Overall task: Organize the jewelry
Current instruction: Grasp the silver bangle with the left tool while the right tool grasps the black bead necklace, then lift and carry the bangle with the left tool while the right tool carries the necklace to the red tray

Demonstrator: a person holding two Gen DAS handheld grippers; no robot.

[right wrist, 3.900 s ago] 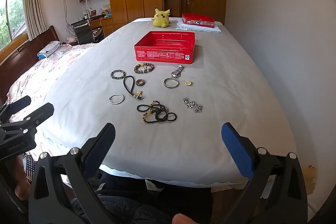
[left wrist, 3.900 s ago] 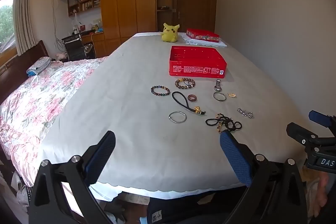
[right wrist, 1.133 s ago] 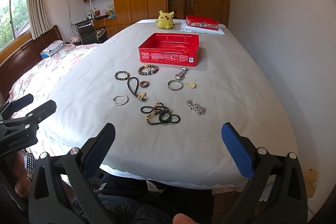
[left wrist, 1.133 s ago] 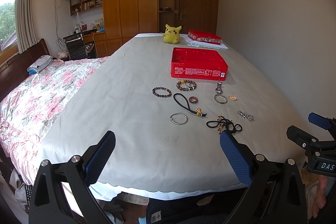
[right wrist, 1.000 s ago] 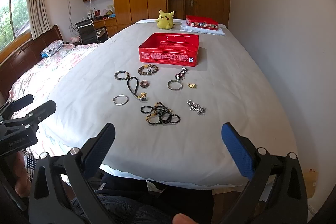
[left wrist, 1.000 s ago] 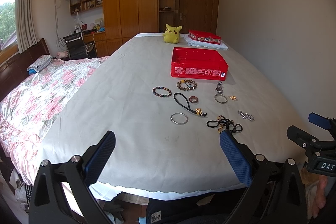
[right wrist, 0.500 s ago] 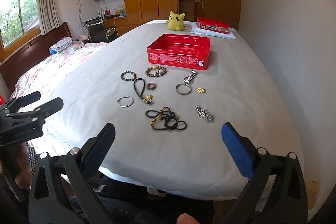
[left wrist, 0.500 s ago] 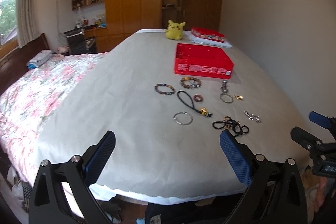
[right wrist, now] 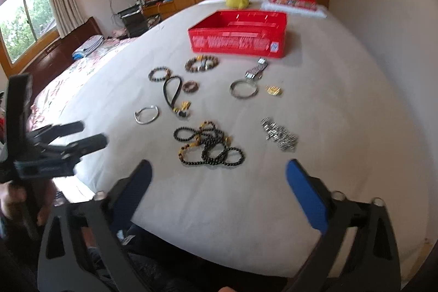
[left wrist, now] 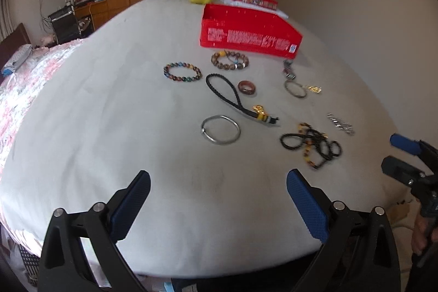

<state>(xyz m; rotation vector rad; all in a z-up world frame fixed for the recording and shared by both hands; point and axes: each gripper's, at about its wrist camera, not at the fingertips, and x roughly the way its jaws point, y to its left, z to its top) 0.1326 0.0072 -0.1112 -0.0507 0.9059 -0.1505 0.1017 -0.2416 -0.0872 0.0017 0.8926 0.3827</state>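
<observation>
The left gripper and the right gripper both hang above the near edge of the bed with fingers wide apart and empty. To do the step well, I think the right one should lower over the black bead necklace, the closest piece, and lift the whole tangle toward the red box behind the scattered jewelry. Compared with half a second ago, both grippers are closer to the jewelry and tilted lower.

Scattered jewelry (beads, bangles), open red box
</observation>
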